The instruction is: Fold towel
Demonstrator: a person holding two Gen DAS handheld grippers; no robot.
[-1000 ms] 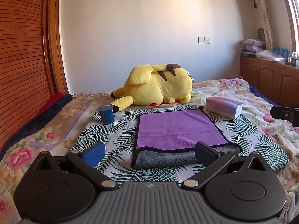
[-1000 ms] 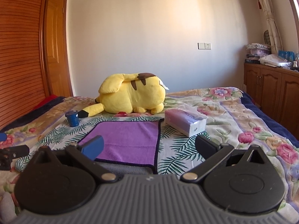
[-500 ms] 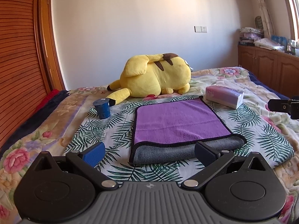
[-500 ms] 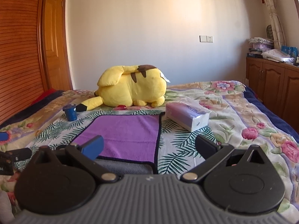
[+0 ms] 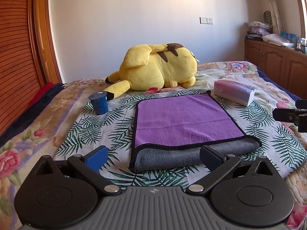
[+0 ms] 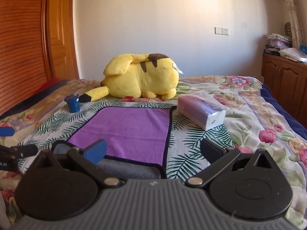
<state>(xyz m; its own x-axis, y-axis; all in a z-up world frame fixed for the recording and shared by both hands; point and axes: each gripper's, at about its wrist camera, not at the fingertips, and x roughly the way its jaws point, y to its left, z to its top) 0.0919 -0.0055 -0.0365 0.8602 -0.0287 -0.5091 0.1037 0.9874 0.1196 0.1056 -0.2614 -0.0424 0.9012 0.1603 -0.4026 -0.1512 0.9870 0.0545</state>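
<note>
Both the left gripper (image 5: 153, 159) and right gripper (image 6: 153, 150) gape wide, holding nothing. The folded purple towel (image 5: 184, 122) lies at twelve o'clock, a blue cup (image 5: 98, 103) at ten.

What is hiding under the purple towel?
Under the purple towel peeks a grey layer, its own folded-under side, sticking out at the near edge. Below that is the leafy cloth. Anything else under the middle is covered.

Both views seemingly nearer the towel (image 5: 184, 122).
</note>
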